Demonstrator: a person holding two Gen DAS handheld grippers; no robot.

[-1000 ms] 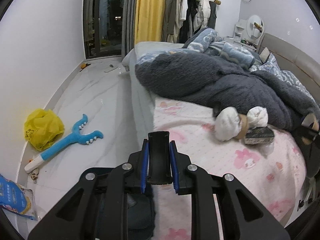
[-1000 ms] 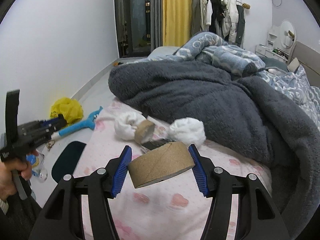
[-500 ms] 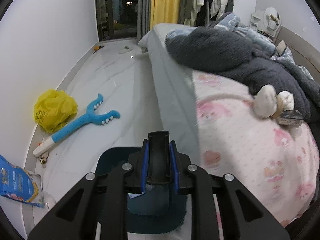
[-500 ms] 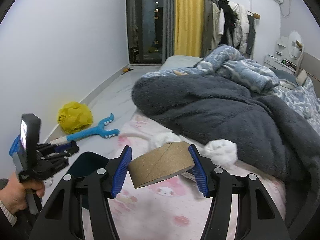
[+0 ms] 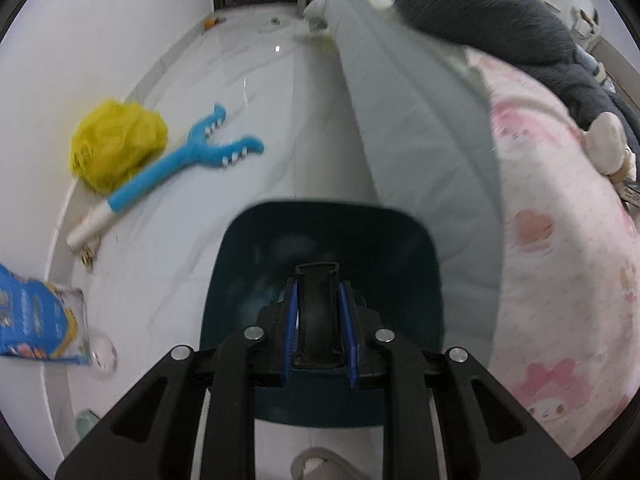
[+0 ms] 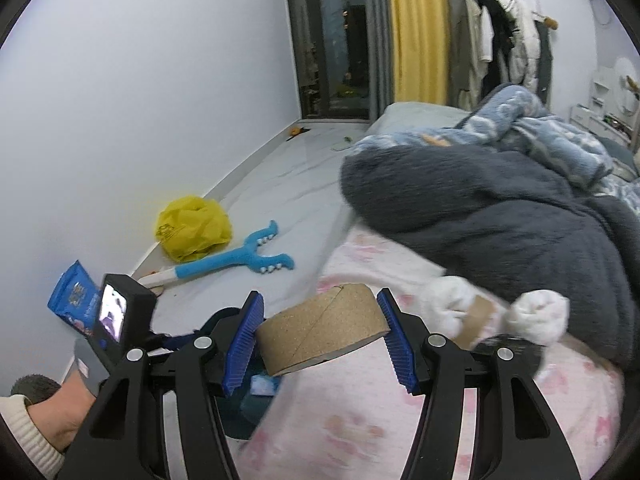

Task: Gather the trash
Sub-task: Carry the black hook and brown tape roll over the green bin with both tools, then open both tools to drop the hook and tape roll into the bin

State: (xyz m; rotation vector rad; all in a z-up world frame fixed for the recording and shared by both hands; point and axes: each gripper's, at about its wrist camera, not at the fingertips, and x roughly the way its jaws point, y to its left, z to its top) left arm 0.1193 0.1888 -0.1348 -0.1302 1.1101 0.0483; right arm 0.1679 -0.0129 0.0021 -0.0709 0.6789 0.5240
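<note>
Both grippers have swung off the bed toward the dark teal bin on the floor.
Left gripper hangs over its mouth, clamped on a black object; right gripper pinches a cardboard tape roll above the pink sheet (bin contents blurred: something pale blue).
</note>
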